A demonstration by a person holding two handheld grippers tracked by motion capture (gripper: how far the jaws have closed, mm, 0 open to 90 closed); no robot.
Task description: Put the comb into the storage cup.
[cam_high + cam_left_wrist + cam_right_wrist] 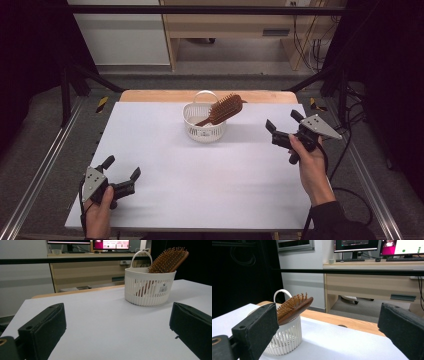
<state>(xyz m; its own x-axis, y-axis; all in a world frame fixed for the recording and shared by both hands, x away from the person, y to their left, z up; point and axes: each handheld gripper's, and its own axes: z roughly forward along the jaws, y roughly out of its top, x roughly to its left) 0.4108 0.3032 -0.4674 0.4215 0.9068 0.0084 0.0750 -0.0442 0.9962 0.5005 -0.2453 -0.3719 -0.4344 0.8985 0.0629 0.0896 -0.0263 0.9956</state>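
While both hand-held tools are kept low over the white table (200,190), a wooden paddle hairbrush (225,109) is seen standing handle-down in a small white slotted basket (204,131) near the far edge of the table, about midway across. The bristled head of the brush is tilted out over the basket's rim toward the right side, and the looped white handle of the basket is raised behind it. The left gripper (122,167) is held at the near left corner, well apart from the basket, with its jaws spread wide and nothing between them; in the left gripper view the basket (149,287) and brush (168,260) are framed between the two black pads. The right gripper (284,121) is held to the right of the basket, near it but not touching, its jaws likewise spread and empty. In the right gripper view the brush (295,306) is partly hidden behind one pad.
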